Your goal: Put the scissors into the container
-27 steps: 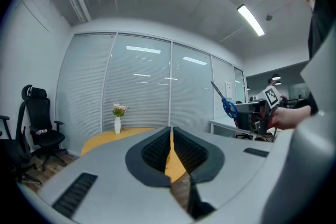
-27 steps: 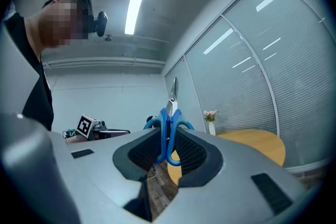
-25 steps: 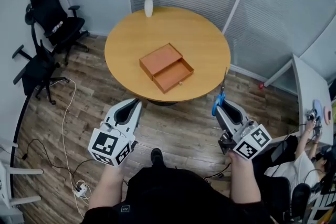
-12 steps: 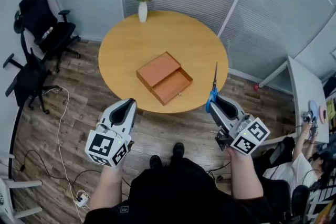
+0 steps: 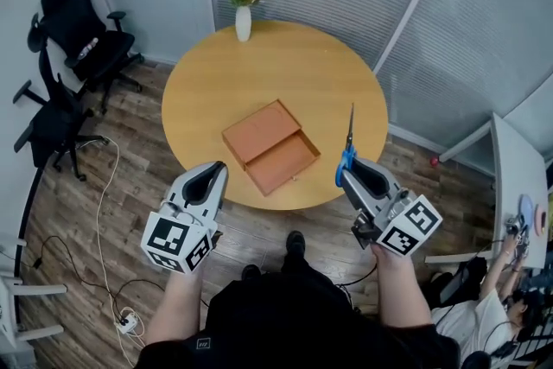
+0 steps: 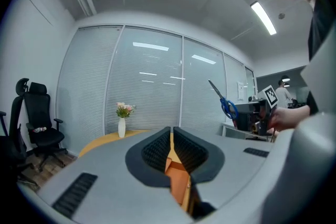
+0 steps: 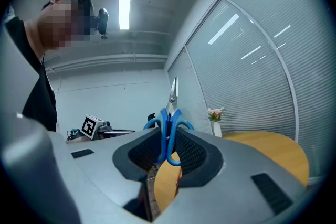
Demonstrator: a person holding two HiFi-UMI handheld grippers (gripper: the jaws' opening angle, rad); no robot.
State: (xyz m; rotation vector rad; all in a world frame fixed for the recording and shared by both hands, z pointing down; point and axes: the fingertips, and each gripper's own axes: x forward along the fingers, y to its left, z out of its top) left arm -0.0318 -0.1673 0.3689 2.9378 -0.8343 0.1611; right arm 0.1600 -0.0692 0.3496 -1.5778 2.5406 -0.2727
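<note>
Head view: the right gripper (image 5: 349, 174) is clamped on the blue handles of the scissors (image 5: 347, 147), blades pointing up, and holds them in the air over the near edge of the round table (image 5: 285, 65). The container (image 5: 259, 130), a wooden box with its drawer pulled open, lies near the table's middle, apart from the scissors. The left gripper (image 5: 210, 179) hangs off the table, jaws pressed together on nothing. So the pickup looks done, while the carry to the drawer and the release are left.
</note>
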